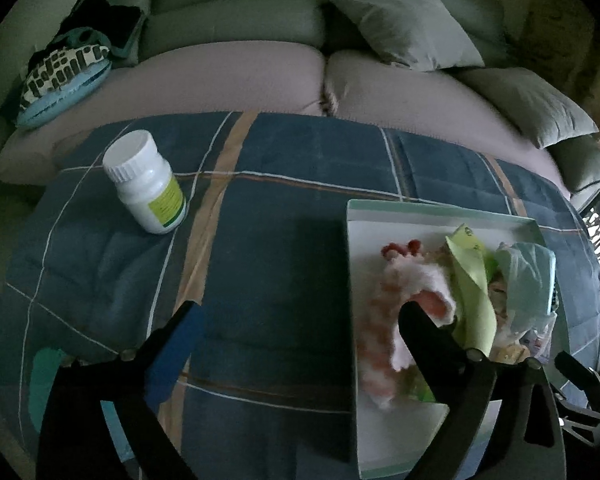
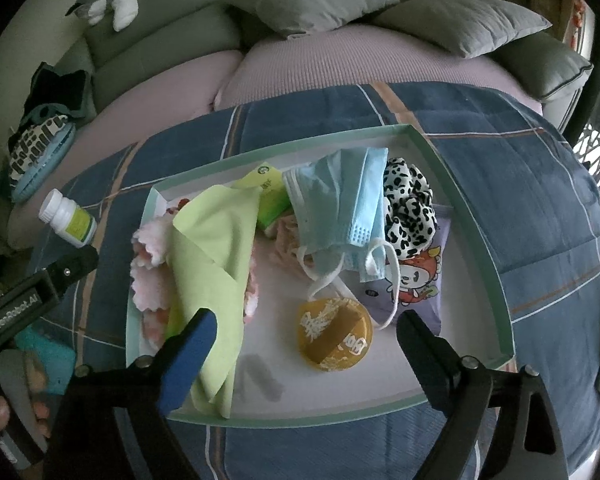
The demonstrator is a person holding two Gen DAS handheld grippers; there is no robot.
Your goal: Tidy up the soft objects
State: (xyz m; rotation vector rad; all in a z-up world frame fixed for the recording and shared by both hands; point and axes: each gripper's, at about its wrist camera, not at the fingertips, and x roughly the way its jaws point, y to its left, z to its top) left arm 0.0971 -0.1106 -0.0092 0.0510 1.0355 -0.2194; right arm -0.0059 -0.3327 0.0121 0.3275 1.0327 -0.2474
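A grey-green sofa [image 2: 148, 40] with mauve seat cushions runs behind everything, and in front of it a navy plaid quilt [image 1: 280, 184] covers the surface where the work sits. On the quilt lies a shallow white cardboard tray with a pale green rim [image 2: 460, 184], holding the soft things: a lime-green cloth [image 2: 212, 264] draped over a fluffy pink towel [image 2: 148, 252], a light blue pleated face mask [image 2: 340, 204], a black-and-white spotted scrunchie [image 2: 410, 204], and a round gold-wrapped pad [image 2: 334, 334]. A white plastic pill bottle with a yellow-green label [image 1: 148, 184] stands apart on the quilt, left of the tray. The left gripper [image 1: 300, 316] and the right gripper [image 2: 306, 320] both stand wide open and empty. The cloth overhangs the tray's near rim, so I think a hasty pinch there could drag the towel out too.
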